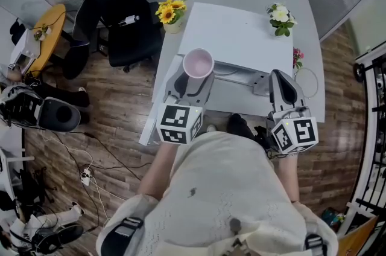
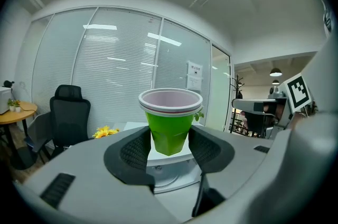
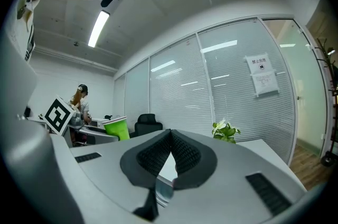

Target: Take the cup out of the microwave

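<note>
Left tongs [image 2: 170, 139] pinch green cup [image 2: 169, 122]; right tongs [image 3: 170, 150] pressed together, empty. Risk: thin cup crumples or slips under uneven squeeze.

The cup [image 2: 169, 128] is bright green outside, pale pink inside and at the rim. The left gripper [image 2: 169, 150] and right gripper [image 3: 170, 157] are grey with black dimpled pads [image 2: 136, 151], and their 2 cubes [image 1: 178, 122] carry black-and-white square markers. White microwave [image 1: 241, 37], white table [image 1: 301, 13], yellow flowers [image 1: 170, 9], black chair [image 1: 114, 1], brown wood-grain floor [image 1: 114, 122].
</note>
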Action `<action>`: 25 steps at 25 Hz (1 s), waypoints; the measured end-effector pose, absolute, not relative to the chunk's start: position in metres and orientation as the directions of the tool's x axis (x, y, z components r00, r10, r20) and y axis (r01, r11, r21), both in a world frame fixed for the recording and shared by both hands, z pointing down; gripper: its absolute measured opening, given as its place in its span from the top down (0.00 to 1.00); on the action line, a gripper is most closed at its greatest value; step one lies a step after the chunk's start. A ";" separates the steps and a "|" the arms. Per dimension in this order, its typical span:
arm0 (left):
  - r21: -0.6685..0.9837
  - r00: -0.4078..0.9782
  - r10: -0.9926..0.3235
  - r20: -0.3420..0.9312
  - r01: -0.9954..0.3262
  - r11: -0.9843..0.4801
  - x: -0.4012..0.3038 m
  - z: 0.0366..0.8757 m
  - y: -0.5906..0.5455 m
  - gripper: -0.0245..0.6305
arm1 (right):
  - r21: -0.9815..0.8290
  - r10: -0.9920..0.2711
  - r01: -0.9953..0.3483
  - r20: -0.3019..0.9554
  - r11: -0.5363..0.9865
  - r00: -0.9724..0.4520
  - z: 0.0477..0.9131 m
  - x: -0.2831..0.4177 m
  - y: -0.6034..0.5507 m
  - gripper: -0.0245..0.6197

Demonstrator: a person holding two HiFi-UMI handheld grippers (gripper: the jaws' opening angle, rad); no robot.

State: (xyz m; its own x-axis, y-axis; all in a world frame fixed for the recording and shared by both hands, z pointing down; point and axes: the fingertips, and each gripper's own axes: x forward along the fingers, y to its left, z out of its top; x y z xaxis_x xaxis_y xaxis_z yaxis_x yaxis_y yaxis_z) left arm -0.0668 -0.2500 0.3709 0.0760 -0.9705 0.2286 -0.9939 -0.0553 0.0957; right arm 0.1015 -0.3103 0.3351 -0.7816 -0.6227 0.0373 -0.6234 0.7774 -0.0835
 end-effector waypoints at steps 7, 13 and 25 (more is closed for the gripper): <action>0.090 0.076 -0.973 0.216 -0.994 -0.058 -0.068 0.366 -0.254 0.59 | -0.098 -0.633 -0.633 0.035 0.768 -0.773 0.332 0.100 -0.312 0.95; 0.095 0.074 -0.972 0.222 -0.994 -0.054 -0.067 0.367 -0.252 0.59 | -0.103 -0.616 -0.617 0.044 0.781 -0.787 0.333 0.095 -0.311 0.95; 0.100 0.075 -0.967 0.245 -0.994 -0.052 -0.076 0.380 -0.252 0.59 | -0.095 -0.590 -0.592 0.058 0.800 -0.806 0.340 0.077 -0.312 0.95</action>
State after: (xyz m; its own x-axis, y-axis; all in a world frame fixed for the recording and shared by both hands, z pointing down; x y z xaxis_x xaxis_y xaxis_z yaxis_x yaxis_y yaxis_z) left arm -0.0758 -0.2522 0.3800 0.0751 -0.9665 0.2454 -0.9937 -0.0518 0.0998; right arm 0.0773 -0.3123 0.3404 -0.8055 -0.5897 0.0580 -0.5925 0.7999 -0.0950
